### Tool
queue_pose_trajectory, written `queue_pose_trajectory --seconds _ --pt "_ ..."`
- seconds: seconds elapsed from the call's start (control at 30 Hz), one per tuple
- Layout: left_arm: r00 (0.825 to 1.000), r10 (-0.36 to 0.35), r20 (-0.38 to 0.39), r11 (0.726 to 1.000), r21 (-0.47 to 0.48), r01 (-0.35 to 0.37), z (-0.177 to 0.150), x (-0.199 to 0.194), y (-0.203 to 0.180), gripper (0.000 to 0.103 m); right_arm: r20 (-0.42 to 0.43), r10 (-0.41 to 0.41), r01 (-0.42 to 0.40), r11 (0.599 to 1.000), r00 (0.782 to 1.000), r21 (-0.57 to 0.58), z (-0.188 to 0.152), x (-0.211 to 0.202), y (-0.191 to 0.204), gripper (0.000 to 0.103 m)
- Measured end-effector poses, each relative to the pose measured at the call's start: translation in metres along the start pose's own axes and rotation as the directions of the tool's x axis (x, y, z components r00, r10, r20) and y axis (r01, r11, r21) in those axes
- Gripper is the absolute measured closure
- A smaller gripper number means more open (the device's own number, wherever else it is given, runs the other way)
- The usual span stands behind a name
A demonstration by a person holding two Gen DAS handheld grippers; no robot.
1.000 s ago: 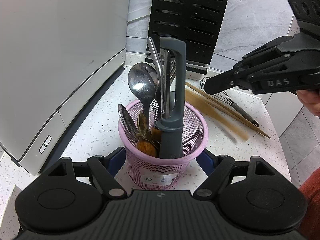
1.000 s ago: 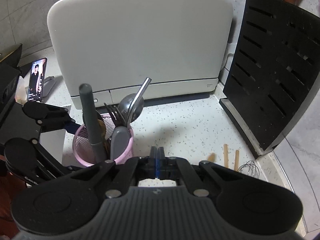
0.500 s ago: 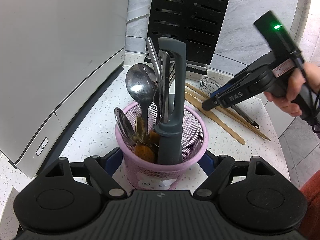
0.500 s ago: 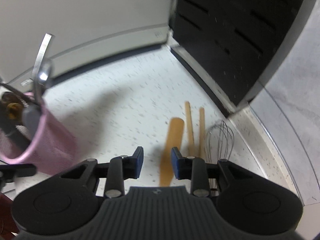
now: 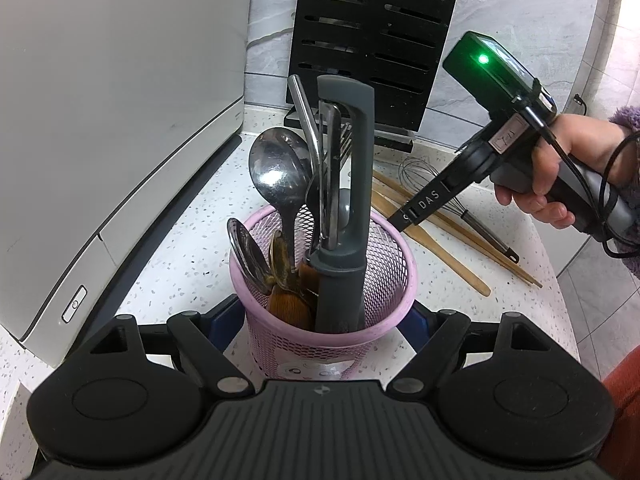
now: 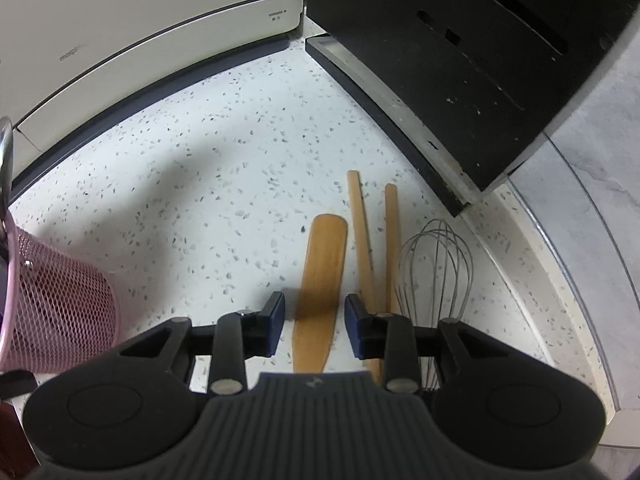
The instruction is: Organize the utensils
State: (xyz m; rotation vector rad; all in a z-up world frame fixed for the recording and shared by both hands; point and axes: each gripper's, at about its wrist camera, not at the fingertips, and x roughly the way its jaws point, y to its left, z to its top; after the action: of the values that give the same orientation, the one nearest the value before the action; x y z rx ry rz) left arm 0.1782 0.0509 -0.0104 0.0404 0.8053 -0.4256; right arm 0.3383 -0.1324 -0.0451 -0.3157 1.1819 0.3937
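A pink mesh basket stands on the speckled counter, holding a grey peeler, a large spoon, a metal straw and other utensils. My left gripper is shut on the basket's sides. To its right lie a wooden spatula, two wooden chopsticks and a wire whisk. My right gripper points steeply down just over the spatula. Its jaws are opening, the spatula lies between them, and the pads do not touch it. In the left wrist view, the right gripper shows past the basket's rim.
A white appliance fills the left side. A black slotted rack stands against the grey marbled wall behind the utensils. The counter's rounded edge runs close by the whisk. A person's hand holds the right gripper's handle.
The right gripper swung from hovering level beside the basket down over the wooden utensils, and its jaws went from shut to apart. The left gripper and basket stayed put.
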Motion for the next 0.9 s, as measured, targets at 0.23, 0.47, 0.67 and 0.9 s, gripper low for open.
queue_pose_trajectory --seconds 0.23,0.47,0.67,0.9 --pt "1.0 0.0 -0.001 1.0 0.001 0.0 0.0 0.0 -0.001 0.009 -0.019 0.018 -0.018 1.0 1.0 -0.002 0.008 0.008 0.001 0.085" --pt "1.0 0.0 -0.001 1.0 0.001 0.0 0.0 0.0 -0.001 0.009 0.028 0.034 -0.034 0.999 0.999 0.001 0.0 0.005 -0.005 0.086" --pt "1.0 0.001 -0.002 1.0 0.0 -0.001 0.0 0.0 -0.001 0.009 0.097 0.054 -0.053 0.999 0.994 -0.01 -0.009 -0.02 -0.005 0.086" --pt "1.0 0.0 -0.001 1.0 0.0 0.0 0.0 0.0 -0.001 0.009 0.196 0.097 -0.096 0.995 0.976 -0.016 -0.016 -0.055 -0.001 0.086"
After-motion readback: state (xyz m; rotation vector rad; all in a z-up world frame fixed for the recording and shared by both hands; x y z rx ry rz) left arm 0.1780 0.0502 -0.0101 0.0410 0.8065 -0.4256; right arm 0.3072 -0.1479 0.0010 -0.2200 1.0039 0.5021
